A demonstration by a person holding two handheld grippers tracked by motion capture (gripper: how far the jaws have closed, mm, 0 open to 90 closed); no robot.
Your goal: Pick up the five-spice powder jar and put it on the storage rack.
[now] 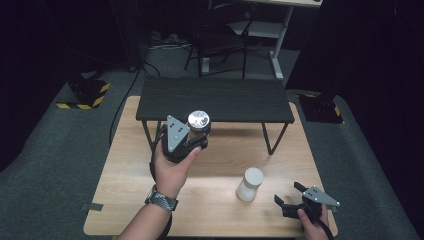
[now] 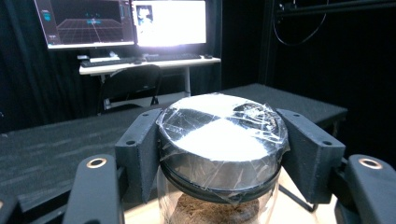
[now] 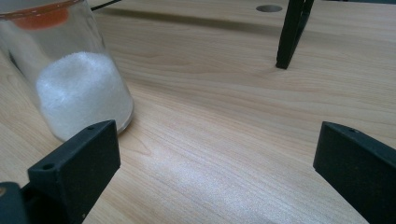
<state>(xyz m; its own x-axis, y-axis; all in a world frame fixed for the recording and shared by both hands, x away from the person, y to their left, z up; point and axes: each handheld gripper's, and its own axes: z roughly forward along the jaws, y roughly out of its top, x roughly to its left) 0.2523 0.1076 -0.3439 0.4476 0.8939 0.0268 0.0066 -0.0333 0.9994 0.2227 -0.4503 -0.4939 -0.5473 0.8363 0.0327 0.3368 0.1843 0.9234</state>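
Observation:
My left gripper (image 1: pixel 196 136) is shut on a glass jar (image 1: pixel 198 122) with a silver lid wrapped in clear film. I hold it up above the wooden table, in front of the black shelf. In the left gripper view the two pads clamp the jar's lid (image 2: pixel 223 140) from both sides, and brown powder shows in the glass below. A second jar (image 1: pixel 250 184), holding white powder, stands on the table at the front right. My right gripper (image 1: pixel 290 196) rests open near the table's front right corner, just right of that jar (image 3: pixel 70 79). Nothing lies between its jaws.
A low black shelf (image 1: pixel 215 100) on thin metal legs stands across the back of the wooden table (image 1: pixel 125 200); one leg (image 3: pixel 292 32) shows ahead of the right gripper. Beyond the table are a chair, a desk and lit monitors (image 2: pixel 168 21).

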